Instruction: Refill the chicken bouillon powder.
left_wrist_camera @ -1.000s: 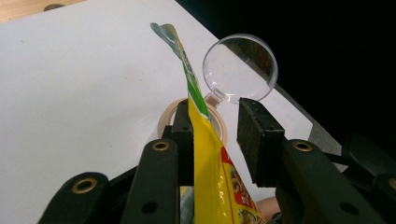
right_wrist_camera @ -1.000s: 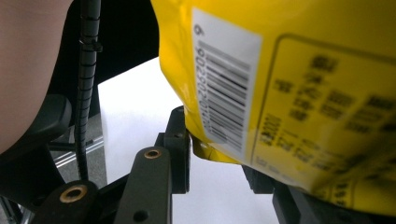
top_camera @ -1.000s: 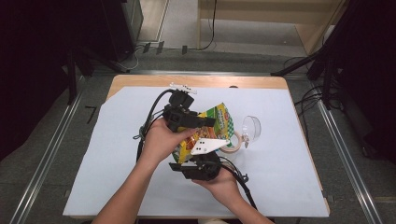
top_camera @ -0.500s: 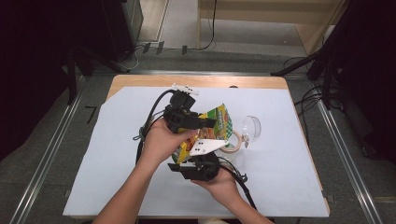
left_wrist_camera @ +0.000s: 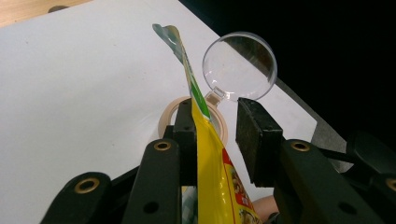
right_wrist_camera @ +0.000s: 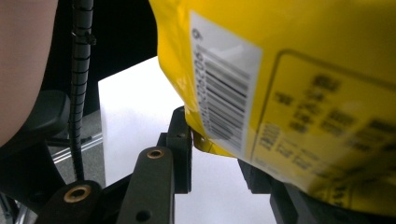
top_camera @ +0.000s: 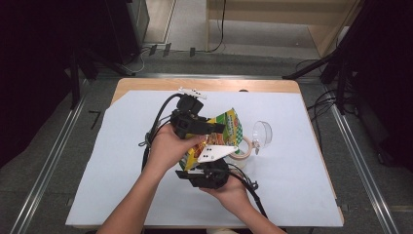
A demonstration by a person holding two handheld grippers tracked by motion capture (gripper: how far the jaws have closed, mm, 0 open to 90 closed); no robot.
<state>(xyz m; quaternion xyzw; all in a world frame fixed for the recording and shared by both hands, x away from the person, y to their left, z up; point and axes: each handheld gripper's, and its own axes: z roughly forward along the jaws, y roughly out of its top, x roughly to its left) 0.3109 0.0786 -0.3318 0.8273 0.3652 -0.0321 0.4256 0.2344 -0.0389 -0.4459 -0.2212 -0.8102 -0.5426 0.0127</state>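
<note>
Fingers of the right gripper, nearest the person, straddle the bottom corner of the crinkly yellow printed snack bag; whether they pinch it I cannot tell. Beyond, the left gripper has the bag's edge against one finger, the other standing clear. Farther off on the white-covered bench lie a beige tape roll and a clear round plastic lid.
</note>
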